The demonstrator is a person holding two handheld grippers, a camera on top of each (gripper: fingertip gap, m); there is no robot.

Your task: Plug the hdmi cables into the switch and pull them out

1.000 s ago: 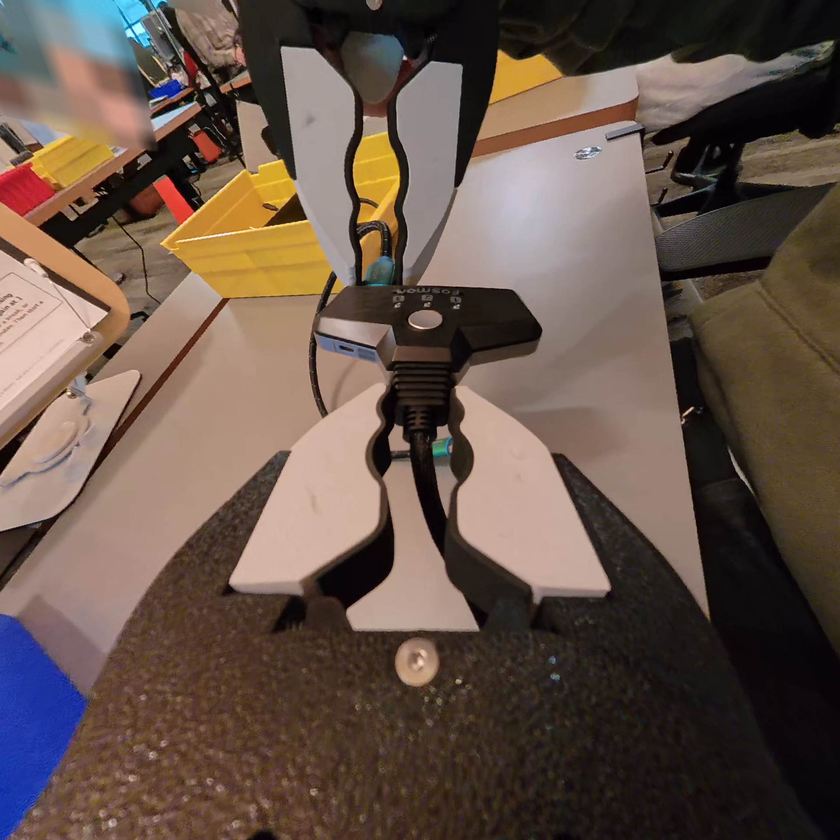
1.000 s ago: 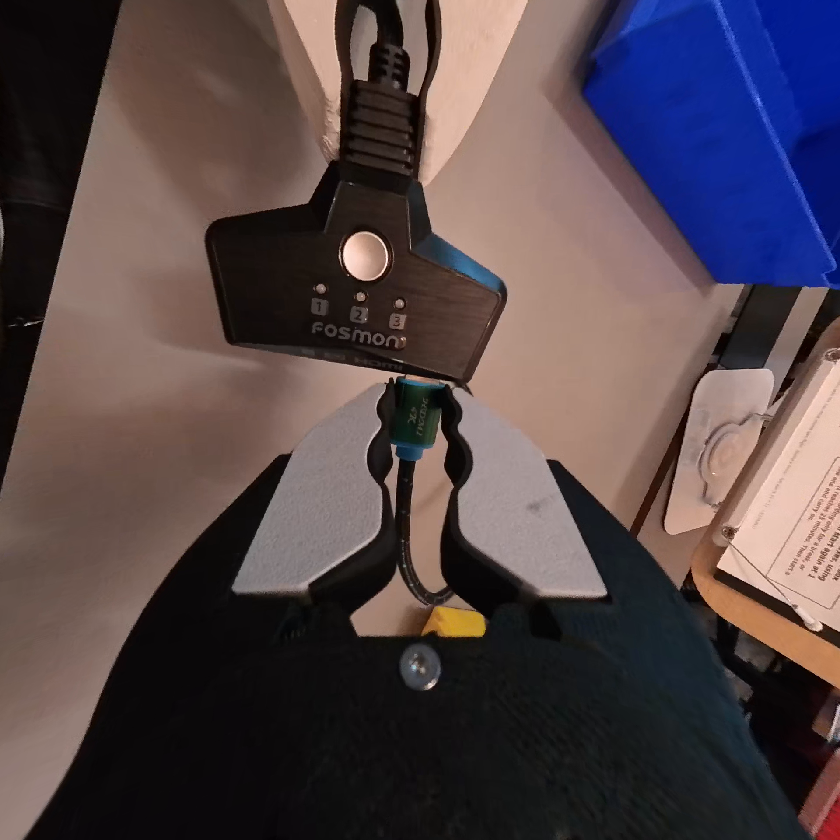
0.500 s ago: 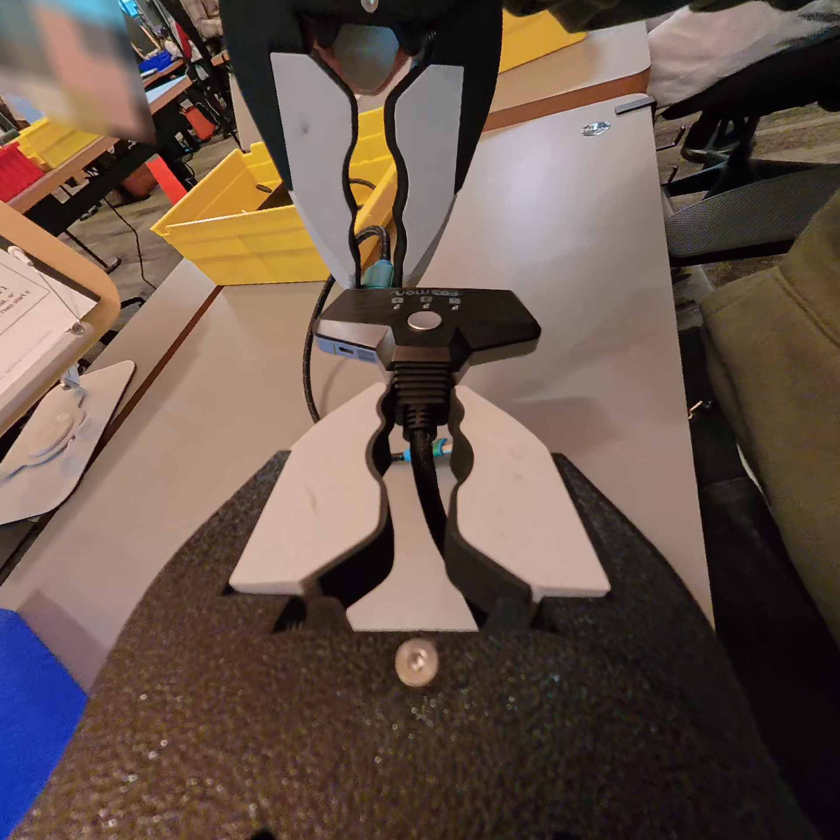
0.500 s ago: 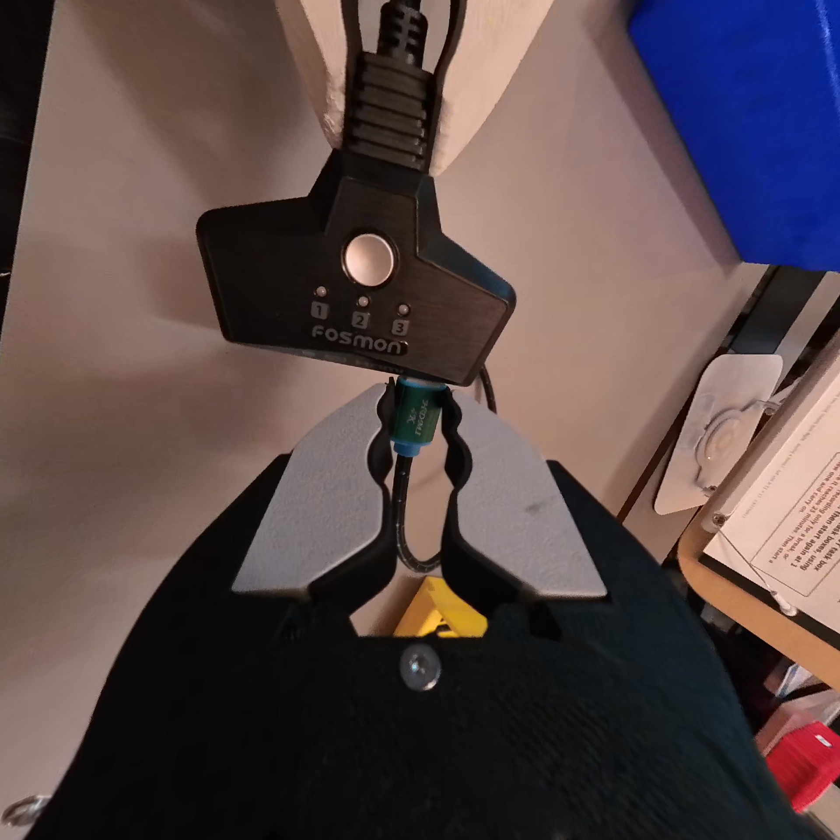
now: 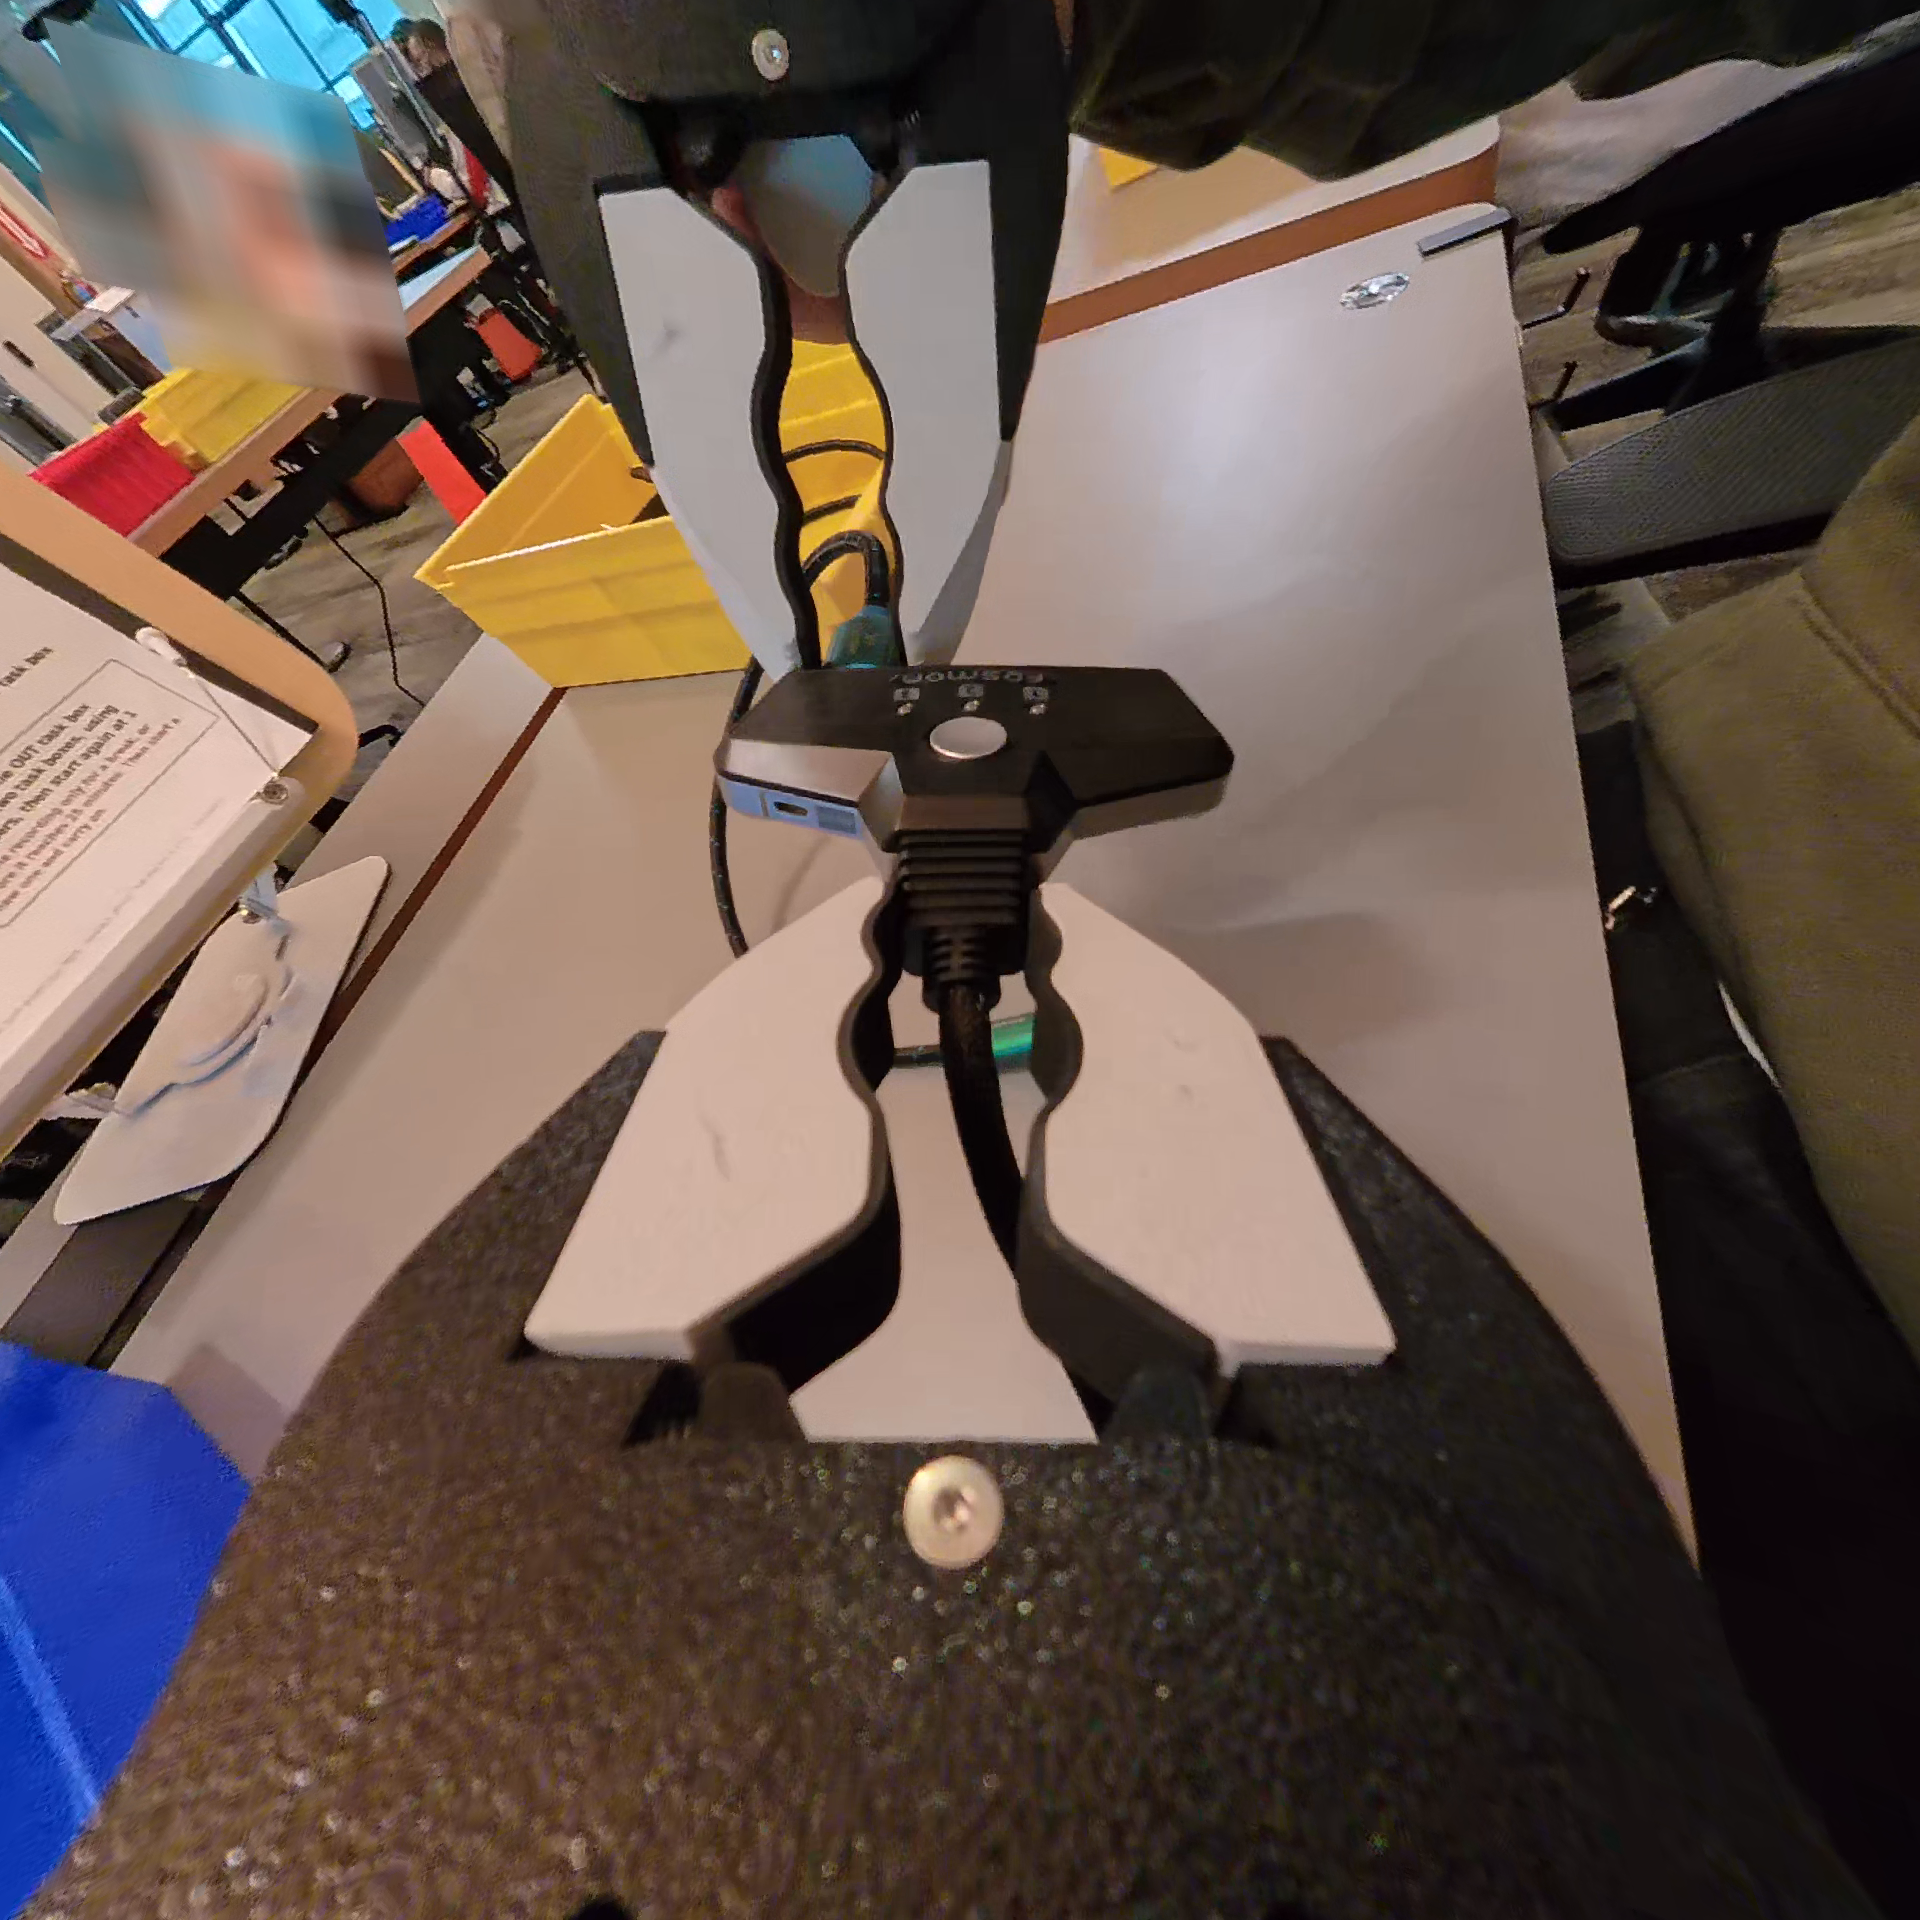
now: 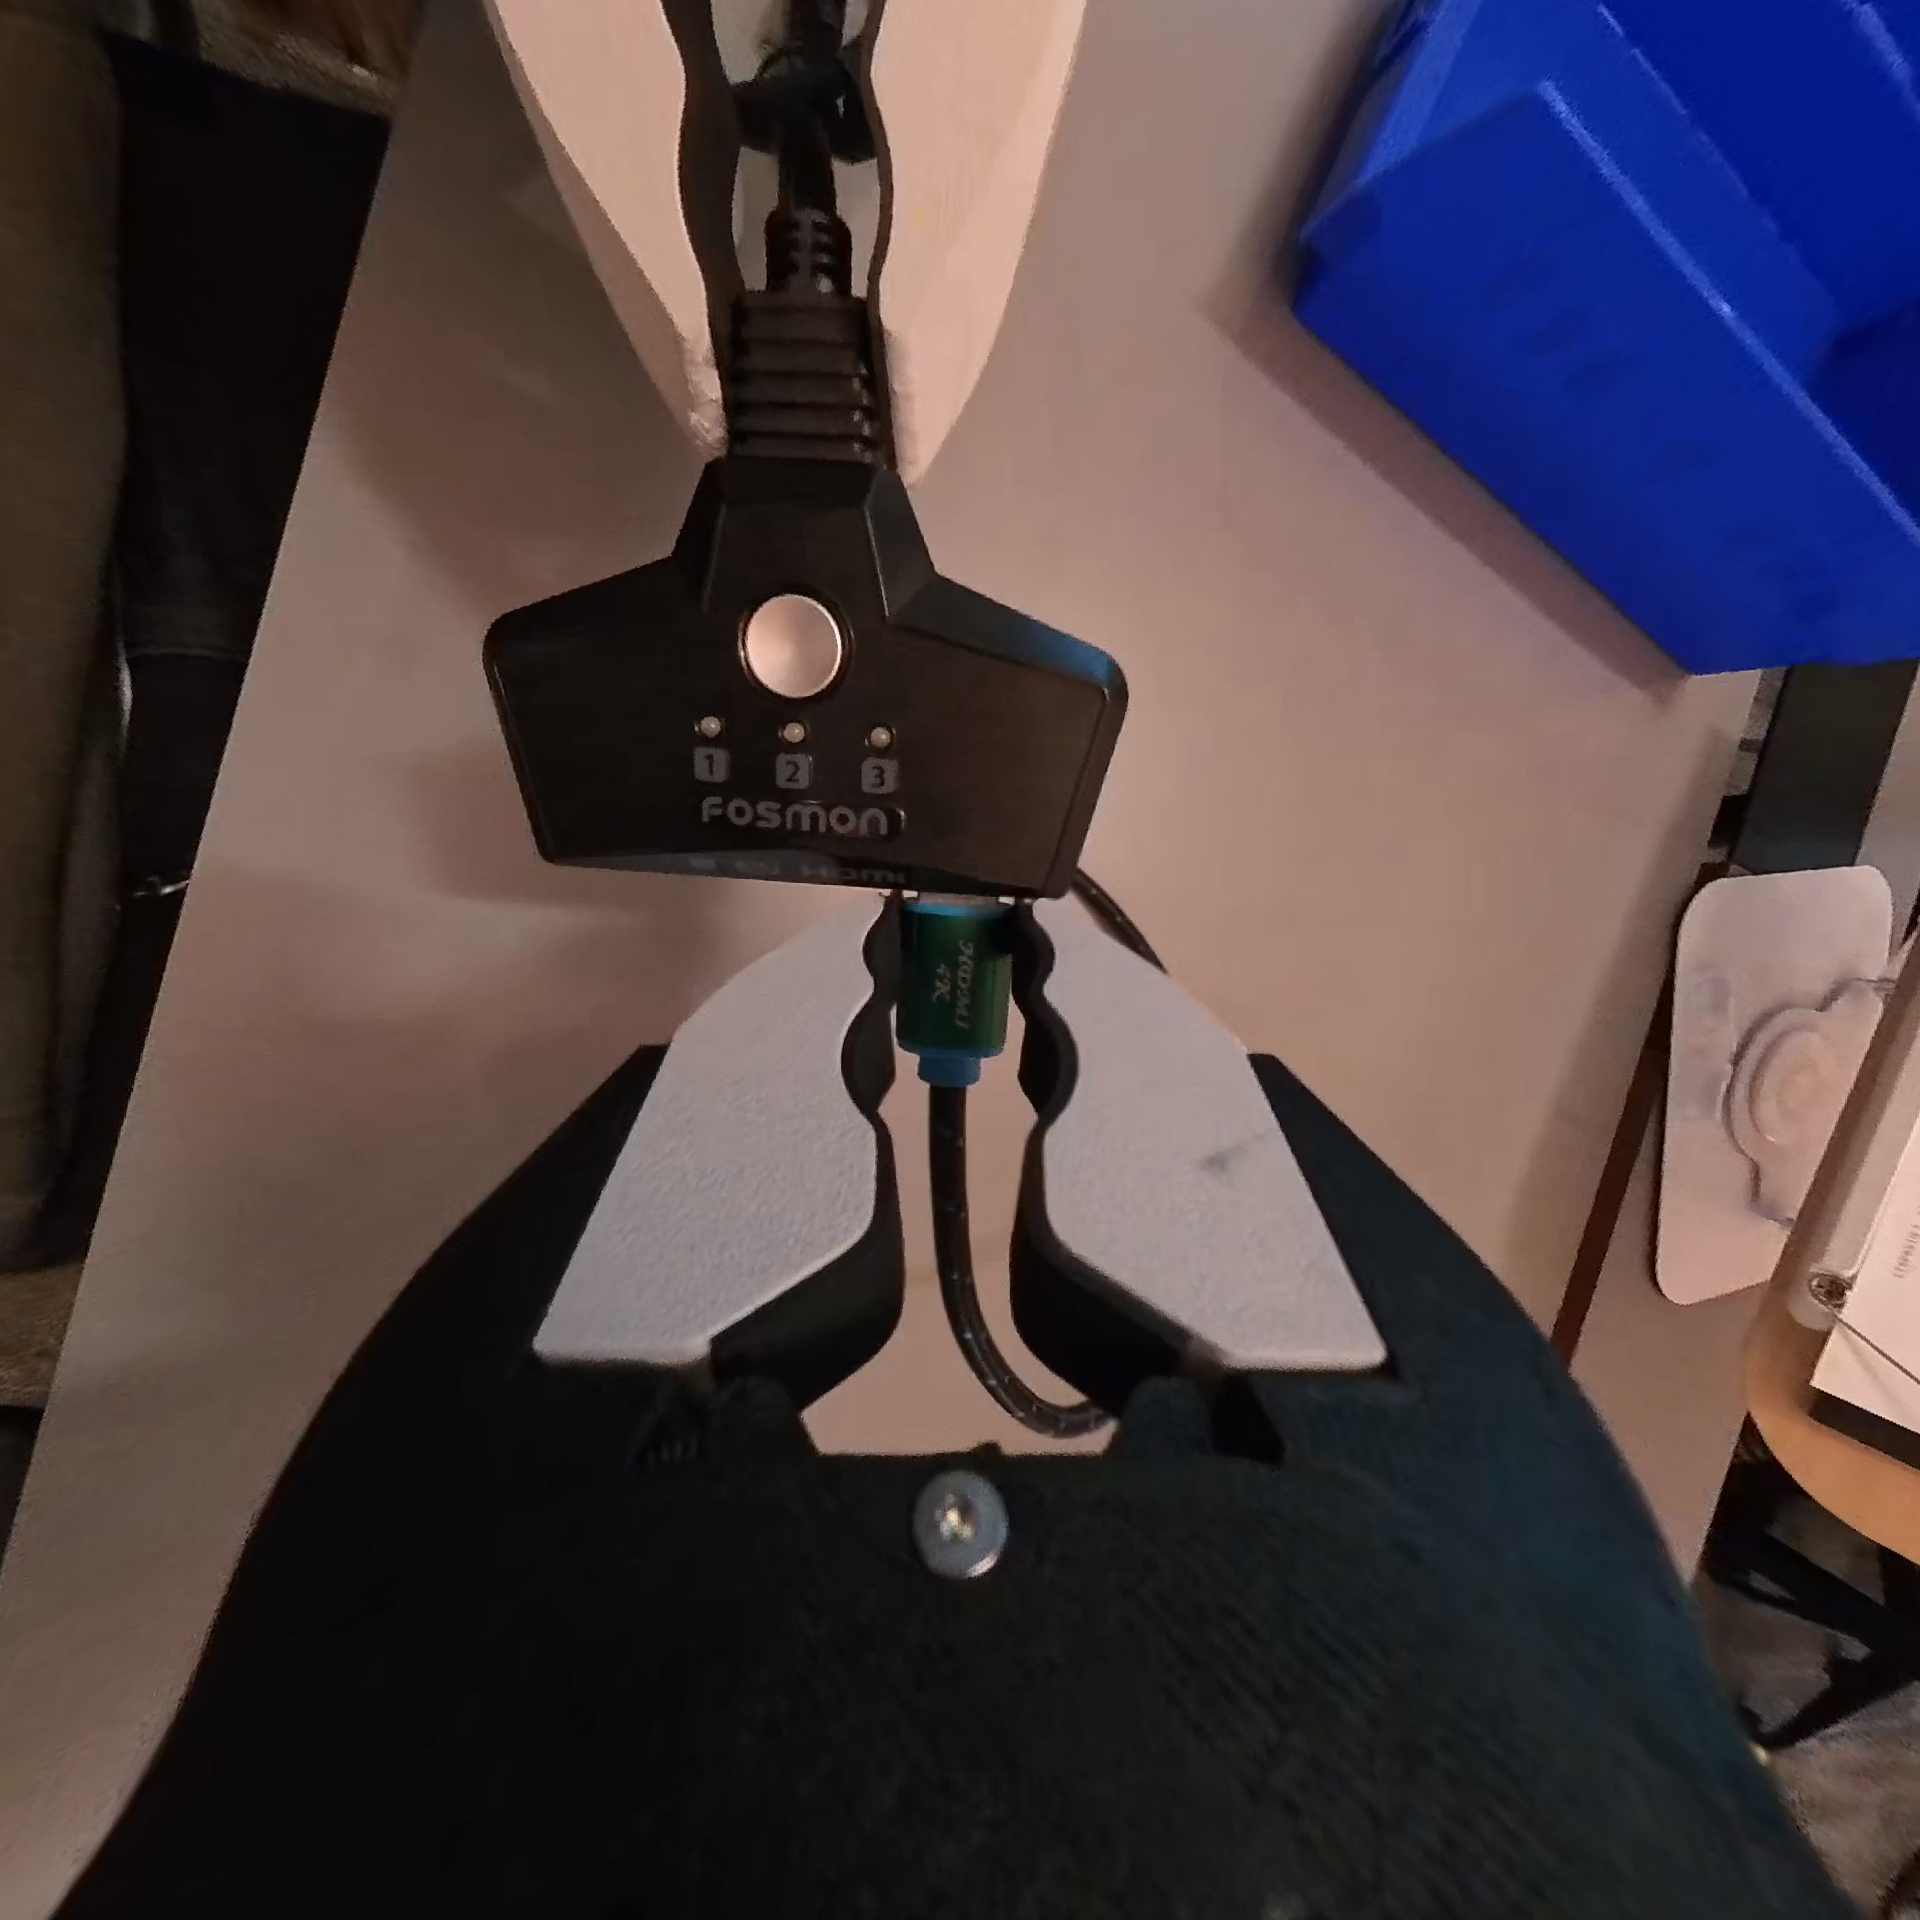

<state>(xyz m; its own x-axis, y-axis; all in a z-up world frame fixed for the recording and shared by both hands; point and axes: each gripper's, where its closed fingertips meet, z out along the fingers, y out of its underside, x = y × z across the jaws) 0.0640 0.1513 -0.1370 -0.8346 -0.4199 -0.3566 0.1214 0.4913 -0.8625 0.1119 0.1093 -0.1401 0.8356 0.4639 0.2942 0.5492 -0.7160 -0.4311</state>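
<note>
A black HDMI switch with a round silver button is held just above the grey table. My left gripper is shut on the switch's ribbed cable collar. My right gripper is shut on a green HDMI plug. The plug's metal tip meets the switch at its port edge, right of centre; how deep it sits is hidden. In the left wrist view the right gripper comes in from above with the plug. Another green plug shows under my left fingers.
A yellow bin stands behind the switch. A blue bin sits by the left gripper. A framed sign on a white stand base is at the table's left edge. A chair and a person's olive sleeve are on the right.
Both grippers keep their hold. The switch and plug have shifted slightly and the switch sits more level in the right wrist view. The plug stays at the port edge.
</note>
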